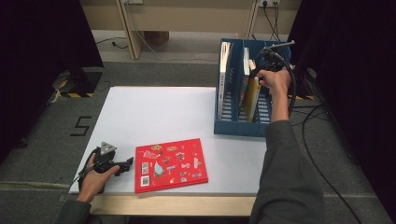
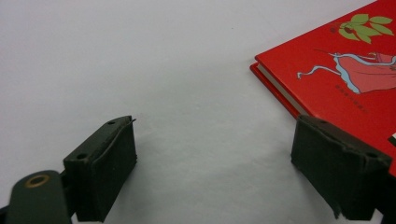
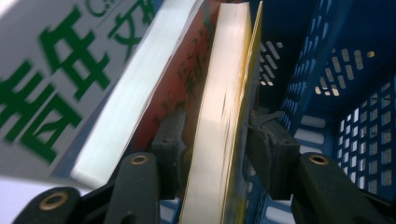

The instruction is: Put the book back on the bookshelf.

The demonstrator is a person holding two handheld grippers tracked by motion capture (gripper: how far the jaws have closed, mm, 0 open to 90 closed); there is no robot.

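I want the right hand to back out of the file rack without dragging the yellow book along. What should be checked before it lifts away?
1. Right gripper jaws off the yellow book: cannot tell; there is a gap at one pad, the other side is hidden.
2. Yellow book inside the blue file rack: ok, standing in a slot.
3. Book resting without help: ok, it leans on the red-covered book beside it.
4. Left gripper out of the way: ok, open on the white table.
5. Red book ready for pickup: ok, lying flat beside the left gripper.
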